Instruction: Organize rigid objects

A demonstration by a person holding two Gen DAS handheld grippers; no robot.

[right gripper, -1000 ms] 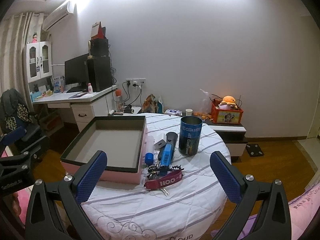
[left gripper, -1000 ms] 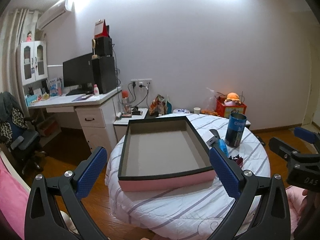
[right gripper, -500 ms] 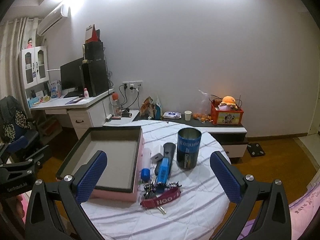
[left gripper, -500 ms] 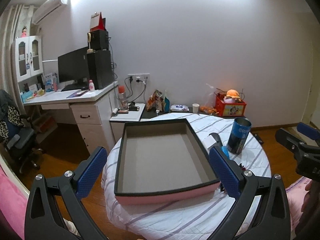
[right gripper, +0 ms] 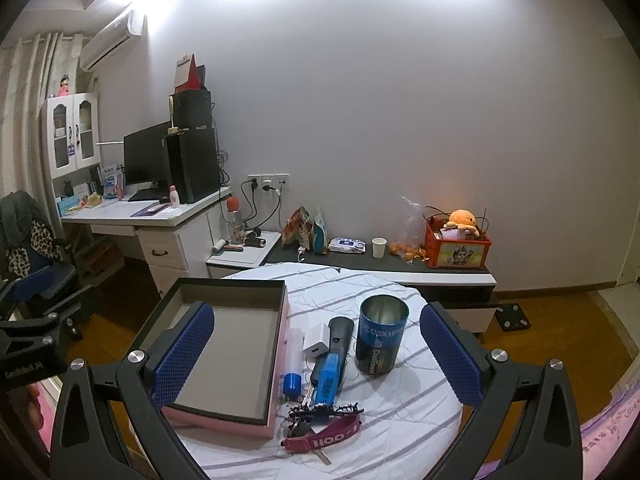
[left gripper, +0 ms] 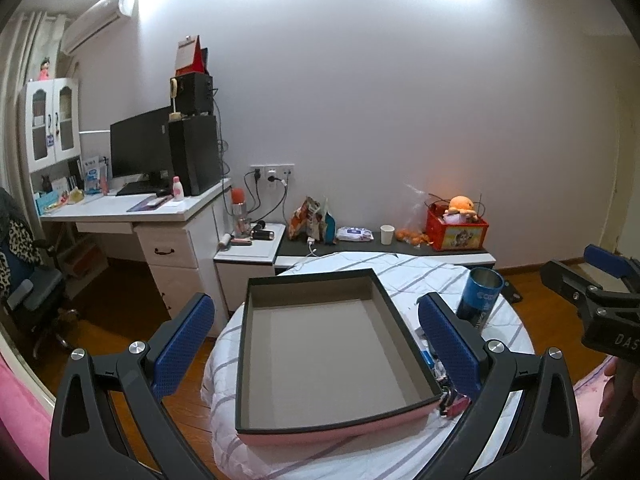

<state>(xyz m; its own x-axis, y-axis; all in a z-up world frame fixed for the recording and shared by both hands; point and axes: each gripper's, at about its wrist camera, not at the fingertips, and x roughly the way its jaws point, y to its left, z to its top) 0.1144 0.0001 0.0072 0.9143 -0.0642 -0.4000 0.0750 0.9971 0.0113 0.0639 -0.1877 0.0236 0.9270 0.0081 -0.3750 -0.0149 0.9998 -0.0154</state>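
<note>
- Bedroom with a white wall across the top of both views; low in the frame, a round table (right gripper: 400, 432) under a striped cloth.
- My left gripper (left gripper: 316, 344) is spread wide, holding nothing, framing an empty pink box (left gripper: 332, 360) at lower centre.
- My right gripper (right gripper: 316, 352) is likewise wide apart and empty.
- Right view, lower centre: blue tin (right gripper: 382, 338), black cylinder (right gripper: 340, 334), blue stick (right gripper: 327, 378), white charger (right gripper: 315, 342), hair claw (right gripper: 324, 410) and keys on a red lanyard (right gripper: 324, 438), all just right of the box.
- Risks, as I judge them: the pile is tight, so one finger may knock the tin over, and the lanyard could drag its neighbours.
- Writing: the tin reads roughly "CoolTowel"; the lanyard's letters aren't clear.
</note>
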